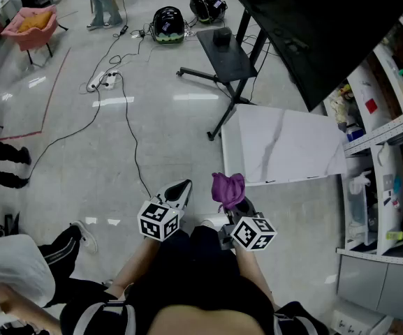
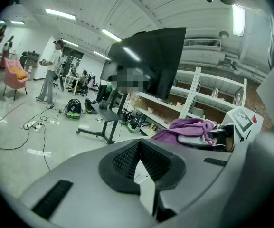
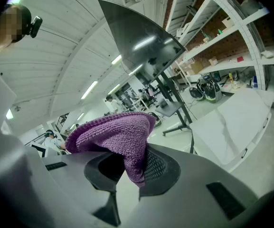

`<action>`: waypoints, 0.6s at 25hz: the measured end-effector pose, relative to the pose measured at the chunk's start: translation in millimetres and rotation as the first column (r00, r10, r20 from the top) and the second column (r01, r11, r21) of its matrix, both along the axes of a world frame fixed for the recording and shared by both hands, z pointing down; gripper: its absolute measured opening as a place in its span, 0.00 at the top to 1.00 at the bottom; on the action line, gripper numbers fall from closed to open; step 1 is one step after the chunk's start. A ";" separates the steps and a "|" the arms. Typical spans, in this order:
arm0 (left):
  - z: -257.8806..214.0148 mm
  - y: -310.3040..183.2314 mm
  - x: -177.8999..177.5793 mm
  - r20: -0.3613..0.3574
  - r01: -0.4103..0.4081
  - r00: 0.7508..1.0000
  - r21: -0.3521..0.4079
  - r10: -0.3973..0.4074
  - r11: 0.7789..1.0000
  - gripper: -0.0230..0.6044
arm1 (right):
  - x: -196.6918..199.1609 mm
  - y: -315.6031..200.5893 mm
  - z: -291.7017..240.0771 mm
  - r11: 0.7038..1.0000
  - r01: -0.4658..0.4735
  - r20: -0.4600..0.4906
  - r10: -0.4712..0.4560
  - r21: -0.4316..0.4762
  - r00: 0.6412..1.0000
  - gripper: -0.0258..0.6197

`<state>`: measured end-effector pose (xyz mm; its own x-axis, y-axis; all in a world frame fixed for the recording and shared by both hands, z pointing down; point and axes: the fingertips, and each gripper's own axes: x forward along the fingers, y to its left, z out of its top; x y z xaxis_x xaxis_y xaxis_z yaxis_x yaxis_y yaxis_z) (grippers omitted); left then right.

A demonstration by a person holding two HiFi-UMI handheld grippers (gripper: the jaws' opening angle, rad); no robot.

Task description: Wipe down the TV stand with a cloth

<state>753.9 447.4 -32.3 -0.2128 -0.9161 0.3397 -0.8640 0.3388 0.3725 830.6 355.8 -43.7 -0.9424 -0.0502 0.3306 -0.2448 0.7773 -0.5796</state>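
Observation:
The TV stand [image 1: 285,145] is a low white unit with a marble-look top, standing ahead and to my right under a large black TV [image 1: 320,26]. It also shows in the right gripper view as a pale slab, the TV stand [image 3: 231,122]. A purple cloth [image 1: 228,187] is bunched in my right gripper [image 1: 232,199], which is shut on it close to my body, short of the stand's near edge. In the right gripper view the cloth [image 3: 113,134] drapes over the right gripper [image 3: 129,167]. My left gripper [image 1: 177,190] is shut and holds nothing; the left gripper [image 2: 139,163] points across the floor.
A black wheeled stand [image 1: 225,54] stands beyond the TV stand. White shelves [image 1: 390,138] with bottles line the right. Cables [image 1: 128,124] and a power strip [image 1: 103,81] trail over the floor, with helmets [image 1: 167,24] farther off. A pink chair [image 1: 32,25] and people's legs [image 1: 5,166] are at left.

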 end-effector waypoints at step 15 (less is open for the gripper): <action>4.7 112.8 -41.5 0.026 -0.042 0.999 -0.008 0.042 0.999 0.95 | -24.6 112.3 4.3 0.994 -0.108 0.014 0.109 -0.029 0.994 0.84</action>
